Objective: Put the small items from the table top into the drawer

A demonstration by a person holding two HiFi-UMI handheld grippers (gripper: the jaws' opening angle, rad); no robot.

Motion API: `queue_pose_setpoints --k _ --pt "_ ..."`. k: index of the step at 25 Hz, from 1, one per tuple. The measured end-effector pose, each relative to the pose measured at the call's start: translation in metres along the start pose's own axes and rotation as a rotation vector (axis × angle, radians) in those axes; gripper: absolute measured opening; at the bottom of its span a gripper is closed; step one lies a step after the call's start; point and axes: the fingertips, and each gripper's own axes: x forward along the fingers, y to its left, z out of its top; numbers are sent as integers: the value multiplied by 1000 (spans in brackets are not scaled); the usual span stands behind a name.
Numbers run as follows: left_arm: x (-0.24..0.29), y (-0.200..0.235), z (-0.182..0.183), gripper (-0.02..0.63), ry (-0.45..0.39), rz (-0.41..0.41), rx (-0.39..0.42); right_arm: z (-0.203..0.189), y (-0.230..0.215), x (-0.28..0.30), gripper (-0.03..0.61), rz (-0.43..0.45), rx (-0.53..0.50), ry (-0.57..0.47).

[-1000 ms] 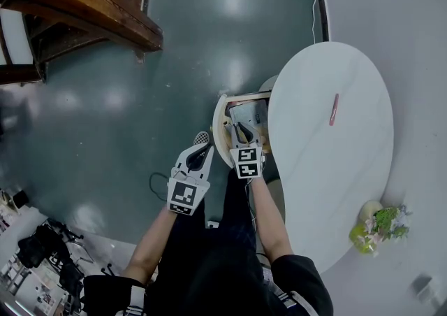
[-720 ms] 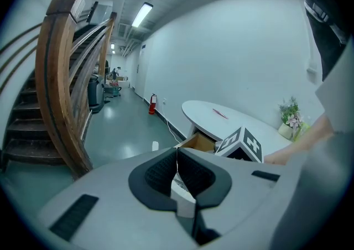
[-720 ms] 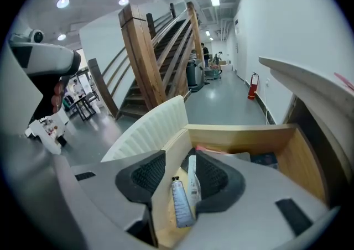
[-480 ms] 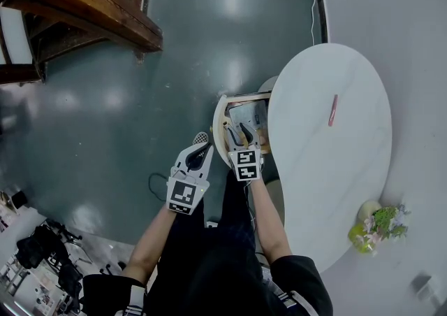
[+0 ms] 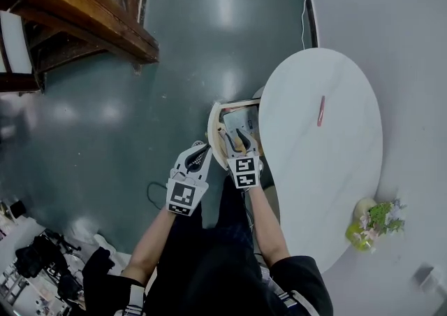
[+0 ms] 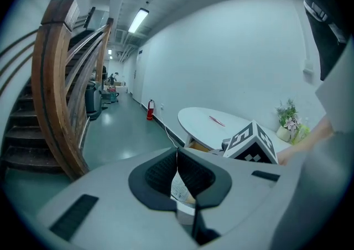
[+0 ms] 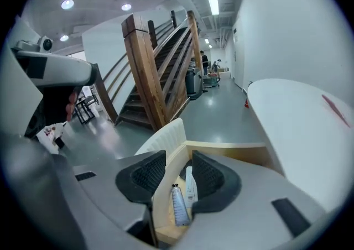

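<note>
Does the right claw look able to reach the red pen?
Probably yes: the right claw hangs open over the drawer, and only bare table lies before the pen.

Right gripper [image 5: 235, 141] hangs over the drawer [image 5: 211, 130] (pulled open).

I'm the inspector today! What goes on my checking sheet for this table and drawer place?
Surface: white oval table, mostly bare.
Job's things: red stick-like item lies on the table; tube and white item lie in the open drawer.
Clutter: flower pot at the table's near end.
Grippers: right gripper open above the drawer, holding nothing; left gripper shut, beside the drawer.
Cables: thin cable along the wall's foot; looped cable on the floor.
Surroundings: wooden staircase, shiny floor.
</note>
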Motion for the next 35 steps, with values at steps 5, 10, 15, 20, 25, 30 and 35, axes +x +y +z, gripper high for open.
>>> queue_pose_setpoints --k 5,10,15,20,25,30,35 --pt "-10 -3 21 21 -26 4 24 27 4 -30 163 5 -11 -52" --pt "-21 -11 49 21 -69 7 29 64 5 -67 129 -19 -22 -141" --pt "-36 -25 85 21 -127 -3 42 103 4 -110 86 -51 -13 -244" --pt "-46 -38 120 21 -184 -12 93 138 -1 -152 58 -91 -10 -344" --pt "-59 -53 150 21 -232 -16 118 162 -3 -196 41 -134 -10 -428" --pt "-74 -69 173 21 -274 -20 137 177 0 -240 38 -167 -27 -489" --pt "-83 -83 184 21 -301 -37 172 178 -1 -267 38 -185 -42 -518"
